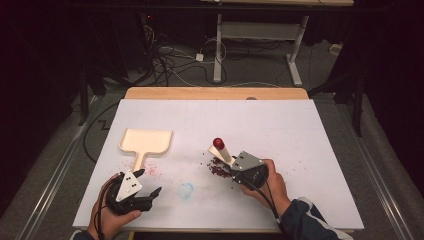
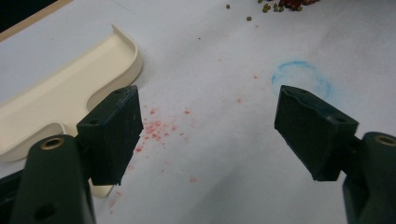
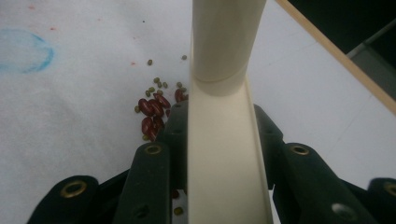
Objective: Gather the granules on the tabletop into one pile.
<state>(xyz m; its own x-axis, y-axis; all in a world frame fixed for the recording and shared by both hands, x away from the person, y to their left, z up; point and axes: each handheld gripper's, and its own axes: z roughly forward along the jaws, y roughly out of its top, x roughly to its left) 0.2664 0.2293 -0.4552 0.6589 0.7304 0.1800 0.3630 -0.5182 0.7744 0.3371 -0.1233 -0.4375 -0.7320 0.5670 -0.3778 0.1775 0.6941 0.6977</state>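
Observation:
A cream dustpan [image 1: 146,141] lies flat on the white sheet at the left, its handle toward me. My left gripper [image 1: 150,181] hovers open just right of that handle; in the left gripper view the gripper [image 2: 210,135] has bare sheet between its jaws, with the dustpan [image 2: 60,98] beside its left jaw. My right gripper [image 1: 231,170] is shut on a cream hand tool [image 1: 220,149] with a red knob on its far end, tilted up and away. Dark red beans and small green ones [image 1: 217,169] lie under the tool. In the right gripper view the tool [image 3: 224,46] runs up between the jaws, beans [image 3: 152,112] to its left.
A blue circle [image 1: 186,190] is drawn on the sheet between the two grippers. Red smears [image 1: 152,169] mark the sheet near the dustpan handle. The table's wooden far edge [image 1: 215,93] shows beyond the sheet; cables and a desk frame stand on the floor behind.

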